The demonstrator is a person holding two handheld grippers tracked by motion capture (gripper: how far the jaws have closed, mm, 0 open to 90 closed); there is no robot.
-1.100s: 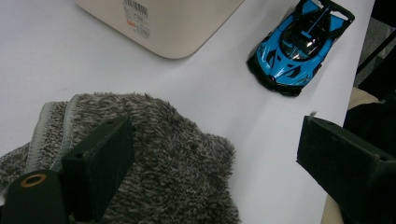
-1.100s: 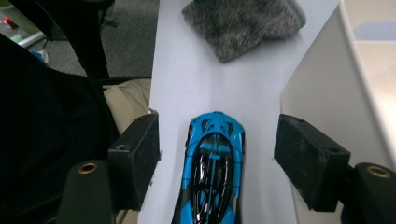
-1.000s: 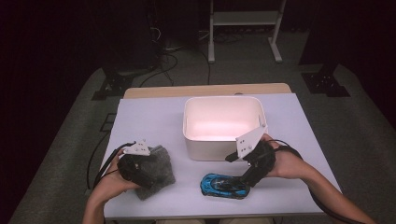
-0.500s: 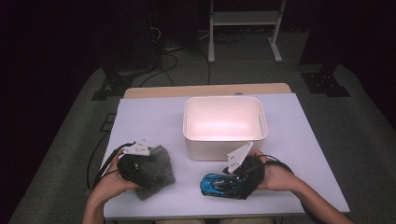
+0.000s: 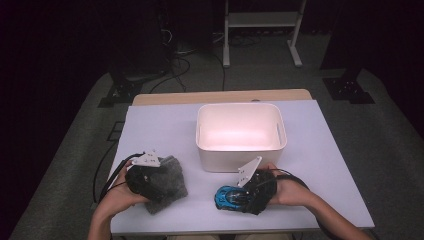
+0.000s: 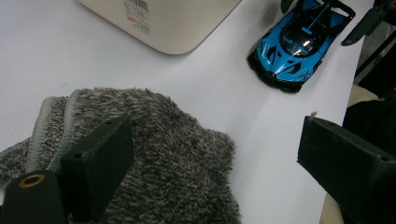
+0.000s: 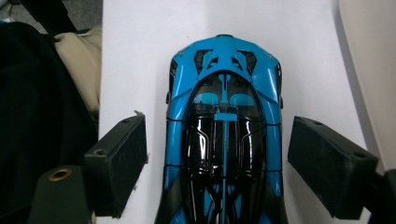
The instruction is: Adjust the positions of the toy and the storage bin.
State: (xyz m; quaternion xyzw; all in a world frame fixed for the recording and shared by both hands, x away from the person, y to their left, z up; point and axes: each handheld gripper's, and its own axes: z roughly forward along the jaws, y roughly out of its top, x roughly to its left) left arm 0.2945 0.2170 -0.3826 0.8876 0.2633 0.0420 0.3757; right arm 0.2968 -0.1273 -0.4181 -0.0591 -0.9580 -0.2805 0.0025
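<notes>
- The table is the biggest thing before me, a pale lavender-white top with a wooden strip along its far edge; dark floor and cables lie beyond it.
- The white bin stands near the middle of the table, open on top, with a handle slot in its side wall. In my left gripper view its corner shows a small printed label.
- The grey fuzzy cloth lies at the near left of the table, well apart from the bin. My left gripper sits right over it; in its own view one jaw hangs above the cloth's pile and the other stands off past the cloth's edge, so those jaws are spread wide and grip nothing.
- My right gripper is low at the near right, just in front of the bin. Its jaws have just been opening, and they now stand one on each side of the car with a strip of table showing between each pad and the bodywork, so nothing is clamped.
- The blue toy car, blue with a glossy black roof, rests on the table near the front edge, straight between my right jaws. From above it lies just left of my right hand, near the bin's front wall.
</notes>
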